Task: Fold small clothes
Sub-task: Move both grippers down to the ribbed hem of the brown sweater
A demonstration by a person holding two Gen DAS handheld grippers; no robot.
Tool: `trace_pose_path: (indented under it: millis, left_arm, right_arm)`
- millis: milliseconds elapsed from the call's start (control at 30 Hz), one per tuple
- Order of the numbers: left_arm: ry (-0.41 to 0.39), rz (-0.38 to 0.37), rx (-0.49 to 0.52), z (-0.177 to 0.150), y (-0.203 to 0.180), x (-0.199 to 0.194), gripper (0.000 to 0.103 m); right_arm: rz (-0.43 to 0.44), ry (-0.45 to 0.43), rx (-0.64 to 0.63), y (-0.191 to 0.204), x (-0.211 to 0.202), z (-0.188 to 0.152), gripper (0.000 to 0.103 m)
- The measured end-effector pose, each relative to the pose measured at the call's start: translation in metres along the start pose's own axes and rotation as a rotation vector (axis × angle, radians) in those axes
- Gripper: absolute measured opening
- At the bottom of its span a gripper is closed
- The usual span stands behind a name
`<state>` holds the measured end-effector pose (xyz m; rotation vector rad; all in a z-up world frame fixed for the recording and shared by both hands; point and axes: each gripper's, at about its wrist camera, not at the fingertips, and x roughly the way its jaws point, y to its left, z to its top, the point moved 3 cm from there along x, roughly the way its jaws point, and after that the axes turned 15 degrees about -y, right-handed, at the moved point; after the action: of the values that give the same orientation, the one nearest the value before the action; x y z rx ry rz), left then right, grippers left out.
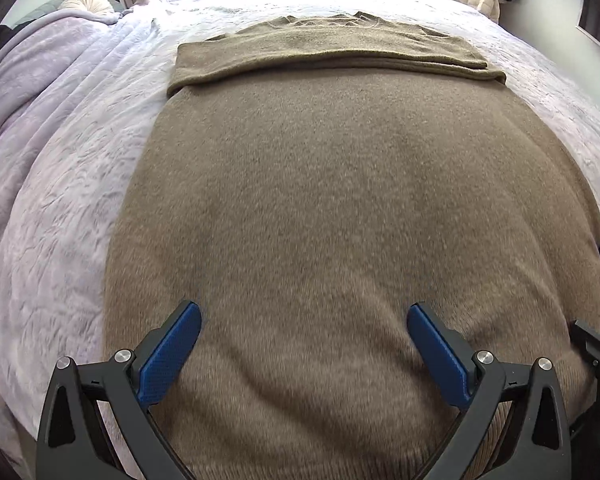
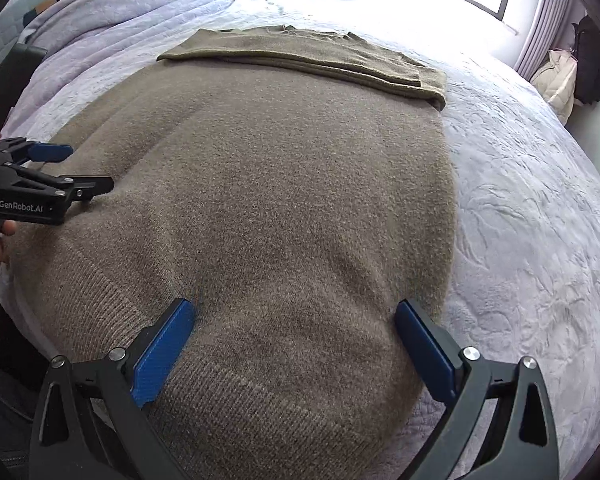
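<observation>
Brown knitted sweater [image 1: 332, 208] spread flat on a pale lilac quilted bedspread [image 1: 60, 200], sleeves folded across its far end, left gripper [image 1: 304, 320] – body printed "GenRobot.AI" – and right gripper [image 2: 294, 316] both spread wide, empty, above the ribbed hem.

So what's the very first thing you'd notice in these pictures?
The big brown sweater spread flat on the pale quilted bed, with its sleeves folded across the far end. Next, the blue-tipped left tool and right tool, both wide open above the sweater's near hem. Bright window light washes out the far end of the bed.
</observation>
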<state>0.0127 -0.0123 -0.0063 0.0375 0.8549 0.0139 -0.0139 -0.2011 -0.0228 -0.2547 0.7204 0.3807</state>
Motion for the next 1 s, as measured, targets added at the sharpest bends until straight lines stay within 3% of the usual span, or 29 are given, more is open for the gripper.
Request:
trace_pose_path:
  millis: [567,767,867,1000]
  left_arm:
    - [-0.035,0.013,-0.005,-0.052,0.004,-0.052,0.103]
    - [-0.047,-0.05,-0.017,-0.064,0.019,-0.062,0.103]
    - [-0.055,-0.075,-0.011,-0.078,0.028,-0.076,0.103]
    - [-0.069,-0.05,-0.049,-0.09,0.048,-0.091,0.103]
  right_arm:
    - [-0.031,-0.037,-0.025,0.006,-0.028,-0.029,0.101]
    - [-0.008,-0.029,0.013,0.001,-0.037,-0.045,0.102]
    - [0.0,-0.025,-0.029,0.003,-0.043,-0.055,0.102]
    - [0.007,0.015,-0.105,0.006,-0.049,-0.059,0.102]
